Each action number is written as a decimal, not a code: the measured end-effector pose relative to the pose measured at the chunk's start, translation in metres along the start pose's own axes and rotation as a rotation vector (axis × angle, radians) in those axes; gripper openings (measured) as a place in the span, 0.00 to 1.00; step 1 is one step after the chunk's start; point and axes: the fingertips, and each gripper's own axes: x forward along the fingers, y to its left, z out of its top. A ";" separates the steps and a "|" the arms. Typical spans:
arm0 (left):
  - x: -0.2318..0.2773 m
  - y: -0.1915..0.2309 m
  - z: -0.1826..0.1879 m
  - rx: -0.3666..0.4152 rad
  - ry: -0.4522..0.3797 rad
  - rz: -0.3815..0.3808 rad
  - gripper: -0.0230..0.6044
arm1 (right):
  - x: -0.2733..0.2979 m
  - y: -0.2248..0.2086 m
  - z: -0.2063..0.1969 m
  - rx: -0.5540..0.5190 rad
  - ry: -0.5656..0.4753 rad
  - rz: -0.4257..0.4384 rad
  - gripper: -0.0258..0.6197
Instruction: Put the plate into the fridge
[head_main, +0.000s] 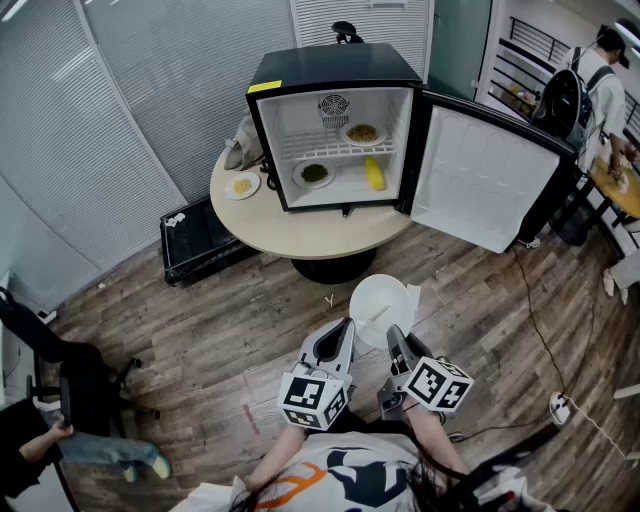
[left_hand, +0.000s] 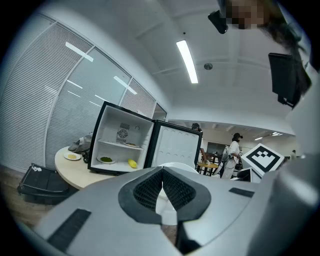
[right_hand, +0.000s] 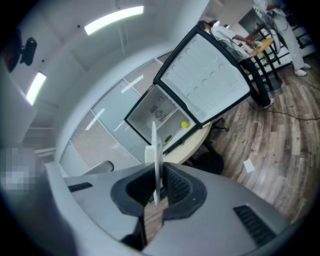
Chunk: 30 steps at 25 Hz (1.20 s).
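A white plate (head_main: 380, 308) hangs above the wooden floor in front of the round table, with my right gripper (head_main: 398, 345) shut on its near rim. In the right gripper view the plate (right_hand: 155, 142) stands edge-on between the pads of the right gripper (right_hand: 157, 170). My left gripper (head_main: 338, 340) sits close beside it on the left, and in its own view the left gripper (left_hand: 161, 169) has its tips together with nothing gripped. The black fridge (head_main: 330, 72) stands on the table with its door (head_main: 490, 175) swung wide to the right.
Inside the fridge are a dish of food (head_main: 362, 133) on the wire shelf, a dish of greens (head_main: 314, 173) and a yellow corn cob (head_main: 374, 173) below. A small plate (head_main: 242, 185) lies on the table (head_main: 300, 232). A black case (head_main: 200, 240) sits on the floor; a person (head_main: 590, 90) stands far right.
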 end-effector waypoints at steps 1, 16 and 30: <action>0.000 0.001 -0.001 -0.005 0.002 0.001 0.05 | 0.000 -0.001 0.000 0.003 0.002 -0.002 0.09; -0.004 0.007 -0.004 -0.014 0.012 -0.002 0.05 | 0.002 -0.006 0.000 0.069 -0.004 -0.012 0.09; -0.026 0.039 -0.002 -0.006 0.009 -0.033 0.05 | 0.015 0.018 -0.022 0.081 -0.027 -0.022 0.09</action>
